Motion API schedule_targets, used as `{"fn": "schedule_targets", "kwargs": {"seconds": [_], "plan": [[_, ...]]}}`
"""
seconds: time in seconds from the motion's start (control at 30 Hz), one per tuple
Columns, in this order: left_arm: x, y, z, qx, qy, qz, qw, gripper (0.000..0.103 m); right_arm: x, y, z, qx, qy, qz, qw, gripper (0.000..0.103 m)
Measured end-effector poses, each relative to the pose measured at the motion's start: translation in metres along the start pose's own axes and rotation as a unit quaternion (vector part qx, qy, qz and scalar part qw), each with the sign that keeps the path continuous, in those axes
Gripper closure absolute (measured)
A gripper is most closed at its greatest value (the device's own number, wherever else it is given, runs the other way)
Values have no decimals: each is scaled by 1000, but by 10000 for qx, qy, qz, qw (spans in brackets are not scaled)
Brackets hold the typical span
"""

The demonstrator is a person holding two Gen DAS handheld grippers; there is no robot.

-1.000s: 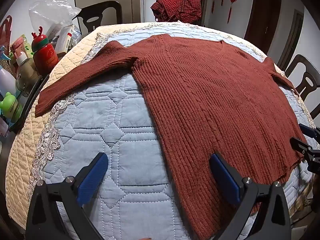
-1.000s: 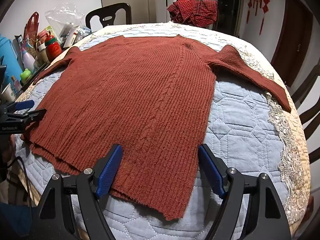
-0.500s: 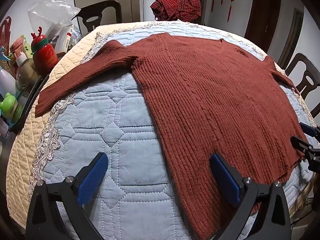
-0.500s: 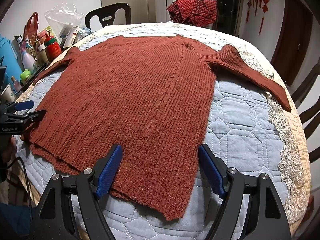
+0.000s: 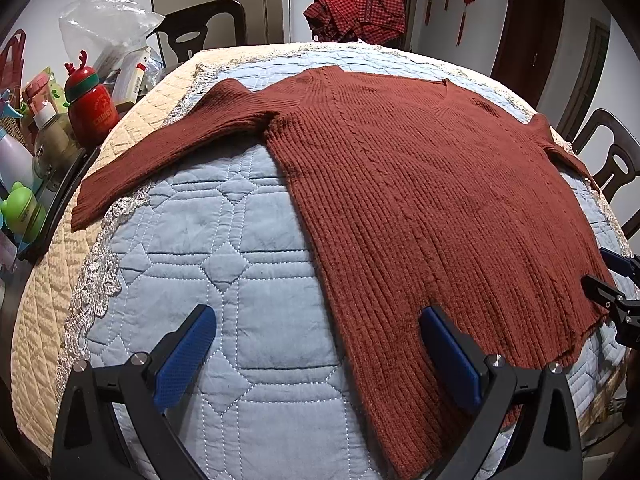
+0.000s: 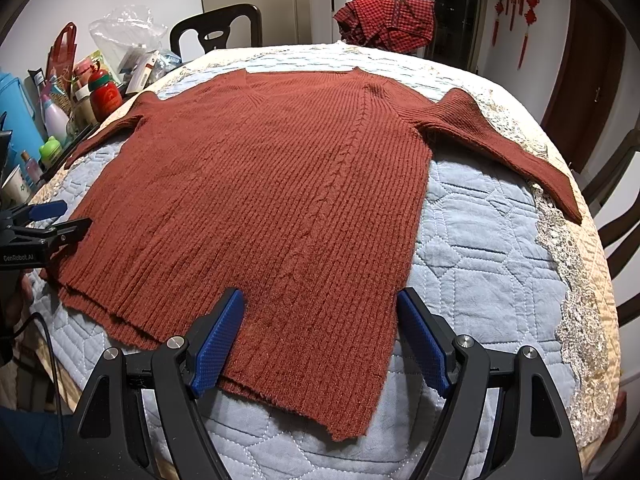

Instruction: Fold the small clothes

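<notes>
Left wrist: our left tongs (image 5: 316, 350) gape empty over the sweater (image 5: 420, 200) hem at 6 o'clock; sweater flat on the quilted bench (image 5: 240, 280), sleeve (image 5: 160, 156) toward 10. Right wrist: right tongs (image 6: 320, 340) gape at the hem corner. Nothing has shifted since a second ago; folding not yet begun.

Sweater (image 5: 420, 200) lay flat on the quilt (image 5: 224, 264), bottles (image 5: 90, 108) off left, checked shirt (image 5: 356, 12) behind.
</notes>
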State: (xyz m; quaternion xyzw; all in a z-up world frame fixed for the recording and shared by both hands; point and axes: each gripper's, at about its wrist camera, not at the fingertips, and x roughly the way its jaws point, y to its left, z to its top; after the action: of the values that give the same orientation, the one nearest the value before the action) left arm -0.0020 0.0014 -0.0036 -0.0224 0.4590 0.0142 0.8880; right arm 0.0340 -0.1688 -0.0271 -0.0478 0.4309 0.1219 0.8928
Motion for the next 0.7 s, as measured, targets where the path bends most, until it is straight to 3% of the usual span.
{"fn": "schedule_targets", "kwargs": {"seconds": [0.7], "plan": [[-1, -1, -2, -6, 13, 12, 10000, 0, 0, 0, -3, -17, 28, -5, 10000, 25]]}}
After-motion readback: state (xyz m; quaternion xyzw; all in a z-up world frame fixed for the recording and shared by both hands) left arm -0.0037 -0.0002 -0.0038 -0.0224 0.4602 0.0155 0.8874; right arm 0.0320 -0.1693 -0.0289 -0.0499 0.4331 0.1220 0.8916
